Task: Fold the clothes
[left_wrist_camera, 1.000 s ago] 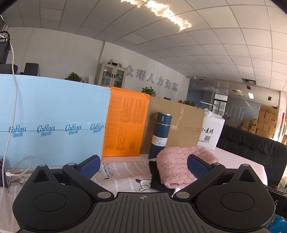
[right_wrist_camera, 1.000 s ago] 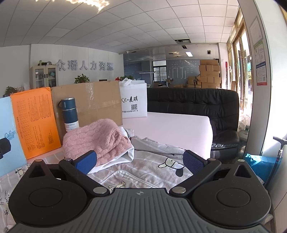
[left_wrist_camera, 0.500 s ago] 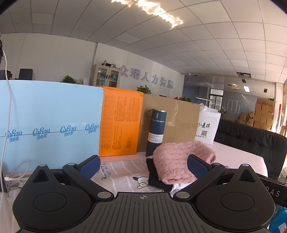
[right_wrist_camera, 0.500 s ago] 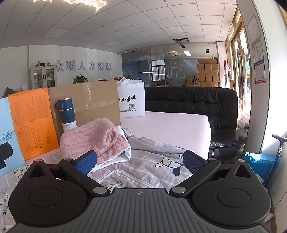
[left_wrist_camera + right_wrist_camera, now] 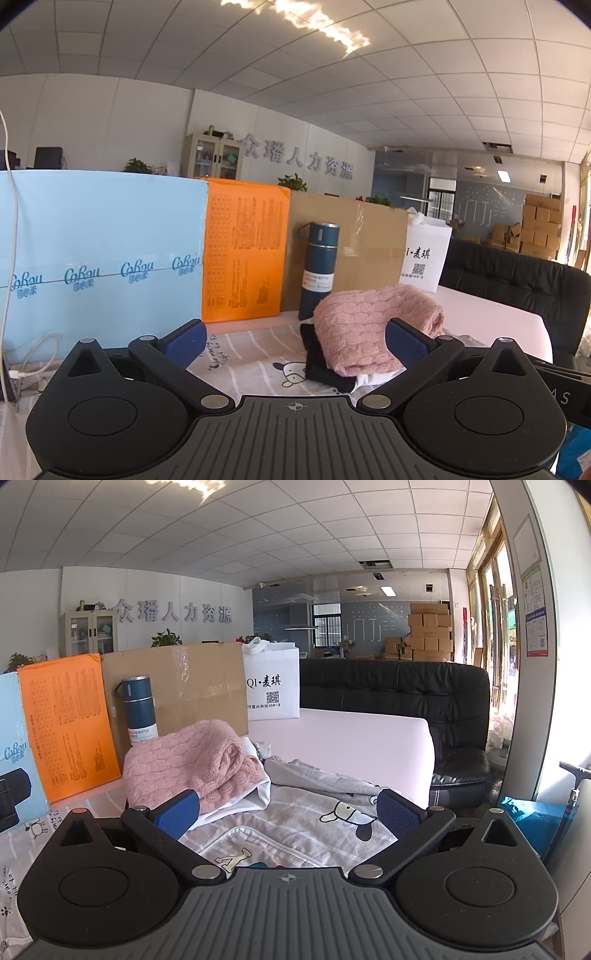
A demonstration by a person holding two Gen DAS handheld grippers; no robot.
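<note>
Hovering above surface (image 5: pixel 354 746): left hand-held gripper (image 5: pixel 295 338) and right hand-held gripper (image 5: pixel 288 810), both spread wide, grasping nothing. Just ahead, between right gripper's blue pads (image 5: pixel 177 814): grey cartoon-print garment (image 5: pixel 295 823), flat, wrinkled, long axis running left-right. Beyond, to left: pink knit sweater (image 5: pixel 192 760), rolled, heaped on white cloth (image 5: pixel 255 794). Behind sweater: blue bottle (image 5: pixel 318 269), upright, against cardboard box (image 5: pixel 365 247).
</note>
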